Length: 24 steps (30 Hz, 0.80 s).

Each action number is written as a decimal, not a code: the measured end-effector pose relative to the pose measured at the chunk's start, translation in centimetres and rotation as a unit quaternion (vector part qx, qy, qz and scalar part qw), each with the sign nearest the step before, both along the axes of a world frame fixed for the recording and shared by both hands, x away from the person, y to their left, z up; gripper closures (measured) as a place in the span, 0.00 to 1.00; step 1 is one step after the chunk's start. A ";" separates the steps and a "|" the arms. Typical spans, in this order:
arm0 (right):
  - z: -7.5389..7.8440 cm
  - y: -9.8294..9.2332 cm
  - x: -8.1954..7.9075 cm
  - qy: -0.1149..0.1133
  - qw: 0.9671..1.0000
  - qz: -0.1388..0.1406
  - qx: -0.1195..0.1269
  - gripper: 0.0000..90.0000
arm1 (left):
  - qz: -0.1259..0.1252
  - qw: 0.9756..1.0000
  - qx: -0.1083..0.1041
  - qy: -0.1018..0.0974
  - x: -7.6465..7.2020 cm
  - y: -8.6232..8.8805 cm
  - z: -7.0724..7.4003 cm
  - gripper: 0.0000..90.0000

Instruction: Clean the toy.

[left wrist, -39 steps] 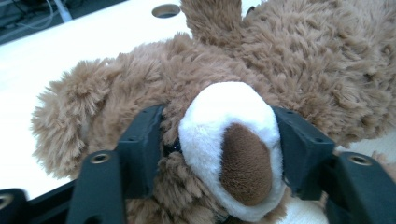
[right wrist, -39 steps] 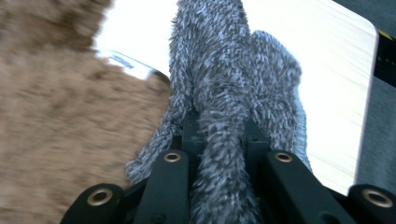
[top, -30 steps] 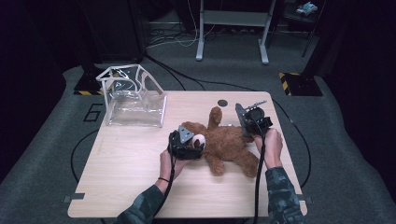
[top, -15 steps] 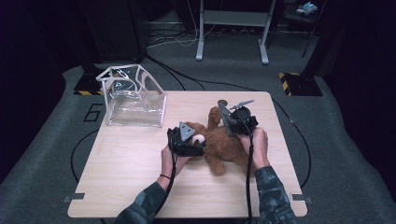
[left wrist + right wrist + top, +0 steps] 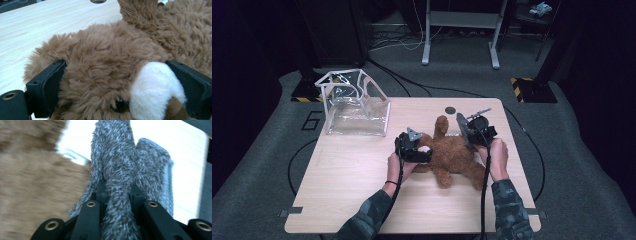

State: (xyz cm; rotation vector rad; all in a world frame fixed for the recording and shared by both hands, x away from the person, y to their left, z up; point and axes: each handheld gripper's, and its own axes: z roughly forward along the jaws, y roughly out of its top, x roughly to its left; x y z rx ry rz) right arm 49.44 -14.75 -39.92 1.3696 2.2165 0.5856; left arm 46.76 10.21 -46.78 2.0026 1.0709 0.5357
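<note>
teddy bear [image 5: 452,152] on table [image 5: 342,185], perhaps centre-right

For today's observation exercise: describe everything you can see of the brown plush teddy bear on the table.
The brown plush teddy bear has shaggy fur, a white muzzle and a dark eye. It lies flat on the light wooden table, limbs spread, one raised toward the far edge. The left gripper has its black jaws on either side of its head; the right gripper sits by its body.

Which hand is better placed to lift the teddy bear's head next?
Left. The left gripper has jaws, just closing, that already press both sides of the teddy bear at its head. The right gripper is busy, pinching a grey fuzzy cloth.
</note>
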 end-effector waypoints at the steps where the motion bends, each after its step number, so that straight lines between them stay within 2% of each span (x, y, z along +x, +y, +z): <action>1: 0.1 -0.4 0.0 0.002 1.000 -0.007 -0.001 0.85 | 0.000 1.000 0.000 0.001 0.0 0.0 -0.1 0.08; 4: 0.9 -1.3 -0.2 -0.011 1.000 -0.020 0.011 0.84 | 0.001 1.000 0.007 -0.001 0.0 -0.3 -0.2 0.08; 6: 1.5 -1.2 -0.4 -0.022 0.999 -0.015 0.020 0.84 | 0.003 1.000 0.005 -0.004 -0.1 -0.3 -0.4 0.08; 9: 2.5 0.0 -0.7 -0.036 0.998 0.009 0.046 0.84 | 0.006 1.000 0.001 -0.006 -0.2 -0.4 -0.5 0.08; 12: 2.6 2.1 -0.9 -0.031 0.997 0.040 0.065 0.84 | 0.007 1.000 -0.002 -0.006 -0.2 -0.3 -0.5 0.08; 14: 2.0 3.4 -0.7 -0.018 0.996 0.057 0.059 0.84 | 0.006 1.000 -0.004 -0.007 -0.1 -0.2 -0.6 0.08; 15: 1.4 4.0 -0.4 -0.012 0.997 0.066 0.048 0.84 | 0.005 1.000 -0.005 -0.007 -0.1 -0.2 -0.6 0.08; 17: 0.5 4.3 0.0 -0.002 0.998 0.058 0.033 0.84 | 0.003 1.000 -0.008 -0.003 -0.1 -0.1 -0.6 0.08; 20: 0.2 3.2 0.2 0.002 0.998 0.049 0.049 0.84 | 0.003 1.000 -0.011 -0.003 0.0 0.0 -0.6 0.07; 21: 0.2 2.8 0.2 -0.001 0.999 0.039 0.035 0.84 | 0.005 1.000 -0.014 -0.003 0.0 -0.1 -0.6 0.07; 24: 0.1 1.4 0.3 0.002 0.999 0.022 0.025 0.84 | 0.006 1.000 -0.017 -0.002 0.0 0.0 -0.7 0.08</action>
